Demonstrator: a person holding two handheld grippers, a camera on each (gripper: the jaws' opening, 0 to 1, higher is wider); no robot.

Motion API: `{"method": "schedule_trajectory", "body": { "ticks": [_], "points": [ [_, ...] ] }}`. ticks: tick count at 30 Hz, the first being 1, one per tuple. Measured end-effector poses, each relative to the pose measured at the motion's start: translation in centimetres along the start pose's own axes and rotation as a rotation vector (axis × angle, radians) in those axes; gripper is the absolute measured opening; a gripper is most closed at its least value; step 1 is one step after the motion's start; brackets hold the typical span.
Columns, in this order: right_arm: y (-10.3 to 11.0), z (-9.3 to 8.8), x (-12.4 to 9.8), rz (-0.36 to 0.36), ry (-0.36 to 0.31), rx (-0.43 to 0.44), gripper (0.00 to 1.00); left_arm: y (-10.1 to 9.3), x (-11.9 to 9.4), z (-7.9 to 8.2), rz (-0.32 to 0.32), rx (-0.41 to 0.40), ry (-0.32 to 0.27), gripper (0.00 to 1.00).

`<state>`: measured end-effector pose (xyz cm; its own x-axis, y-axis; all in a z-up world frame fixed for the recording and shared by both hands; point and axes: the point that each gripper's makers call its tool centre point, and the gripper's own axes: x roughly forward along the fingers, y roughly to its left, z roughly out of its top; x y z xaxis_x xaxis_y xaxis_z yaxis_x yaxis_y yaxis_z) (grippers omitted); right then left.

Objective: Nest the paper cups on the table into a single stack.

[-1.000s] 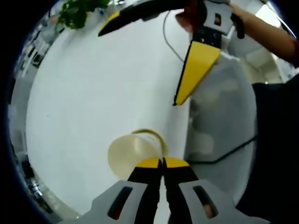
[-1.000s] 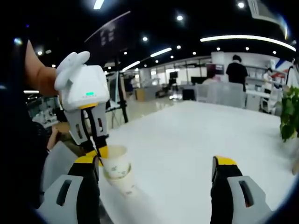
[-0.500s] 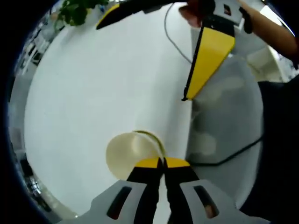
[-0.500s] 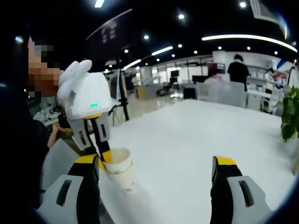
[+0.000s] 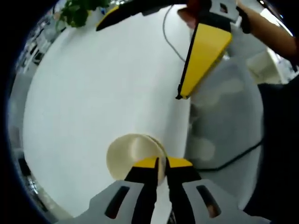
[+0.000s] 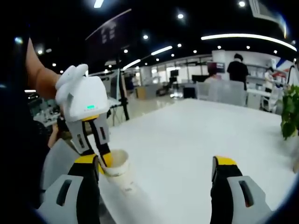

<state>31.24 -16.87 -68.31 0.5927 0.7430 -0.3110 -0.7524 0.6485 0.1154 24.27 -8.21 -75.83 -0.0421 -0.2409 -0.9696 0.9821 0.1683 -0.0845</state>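
Note:
A stack of nested cream paper cups (image 5: 133,156) stands near the edge of the white table (image 5: 93,93). My left gripper (image 5: 161,164) is shut on the near rim of the top cup, its yellow tips barely parted with the rim between them. In the right gripper view the same stack (image 6: 117,168) sits at the lower left, and the left gripper (image 6: 103,156) reaches down onto its rim from above. My right gripper (image 6: 155,175) is open, with nothing between its jaws, to the right of the stack. It also hangs wide open above the table (image 5: 138,62) in the left gripper view.
A green plant (image 6: 289,112) stands at the table's far right, also seen as a plant (image 5: 77,11) at the top. A thin cable (image 5: 168,37) lies on the table. A grey chair (image 5: 224,116) sits beside the table edge. People stand in the office behind (image 6: 238,70).
The top cup has sunk deeper into the stack, so less of it sticks out. My left gripper's tips have parted slightly. The right gripper stays open in place.

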Motion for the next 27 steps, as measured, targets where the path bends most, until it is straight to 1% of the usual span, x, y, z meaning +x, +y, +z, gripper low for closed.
{"method": "schedule_trajectory", "body": {
  "ticks": [6, 8, 9, 10, 11, 12, 13, 14, 15, 16, 18, 19, 21, 22, 23, 24, 27],
  "points": [
    [0.0, 0.1, -0.1, 0.000, -0.008, 0.017, 0.99, 0.0, -0.2, 0.2, -0.002, -0.017, -0.061, 0.22],
    [-0.1, 0.1, -0.1, -0.001, -0.010, 0.023, 0.99, 0.1, -0.2, 0.6, 0.014, 0.010, -0.107, 0.30],
    [-0.1, 0.2, -0.2, -0.001, -0.011, 0.024, 1.00, 0.2, -0.3, 0.8, 0.022, 0.019, -0.131, 0.38],
    [-0.1, 0.3, -0.2, -0.002, -0.012, 0.024, 1.00, 0.4, -0.4, 1.0, 0.032, 0.018, -0.154, 0.42],
    [-0.1, 0.3, -0.2, -0.002, -0.012, 0.023, 1.00, 0.4, -0.6, 0.9, 0.031, 0.015, -0.157, 0.44],
    [-0.3, 0.4, -0.2, -0.002, -0.012, 0.020, 1.00, 0.4, -0.9, 0.9, 0.029, 0.012, -0.175, 0.44],
    [-0.3, 0.5, -0.3, -0.003, -0.013, 0.018, 1.00, 0.5, -1.2, 1.2, 0.034, 0.013, -0.200, 0.45],
    [-0.3, 0.6, -0.3, -0.004, -0.015, 0.017, 1.00, 0.7, -1.5, 1.5, 0.044, 0.012, -0.228, 0.48],
    [-0.4, 0.9, -0.3, -0.005, -0.021, 0.014, 1.00, 1.2, -2.0, 1.9, 0.072, 0.021, -0.270, 0.54],
    [-0.5, 1.2, -0.4, -0.008, -0.031, 0.006, 1.00, 1.6, -2.4, 2.0, 0.092, 0.019, -0.296, 0.59],
    [-0.7, 1.5, -0.5, -0.012, -0.040, 0.002, 1.00, 2.4, -3.1, 2.7, 0.127, 0.024, -0.379, 0.69],
    [-0.8, 1.7, -0.5, -0.014, -0.043, 0.002, 1.00, 2.8, -3.4, 2.9, 0.145, 0.024, -0.411, 0.75],
    [-1.1, 2.1, -0.5, -0.023, -0.055, -0.006, 1.00, 3.7, -4.1, 2.8, 0.191, 0.002, -0.475, 0.88],
    [-1.1, 2.2, -0.5, -0.022, -0.057, -0.008, 1.00, 4.0, -4.4, 2.7, 0.203, -0.011, -0.496, 0.93],
    [-1.1, 2.4, -0.5, -0.020, -0.065, -0.016, 1.00, 4.5, -4.9, 2.6, 0.225, -0.038, -0.536, 0.97],
    [-1.1, 2.6, -0.6, -0.020, -0.073, -0.023, 1.00, 4.7, -5.2, 2.7, 0.230, -0.049, -0.569, 1.00],
    [-1.0, 3.2, -0.7, -0.022, -0.090, -0.056, 1.00, 5.8, -6.8, 2.0, 0.281, -0.075, -0.660, 1.00]
  ]
}}
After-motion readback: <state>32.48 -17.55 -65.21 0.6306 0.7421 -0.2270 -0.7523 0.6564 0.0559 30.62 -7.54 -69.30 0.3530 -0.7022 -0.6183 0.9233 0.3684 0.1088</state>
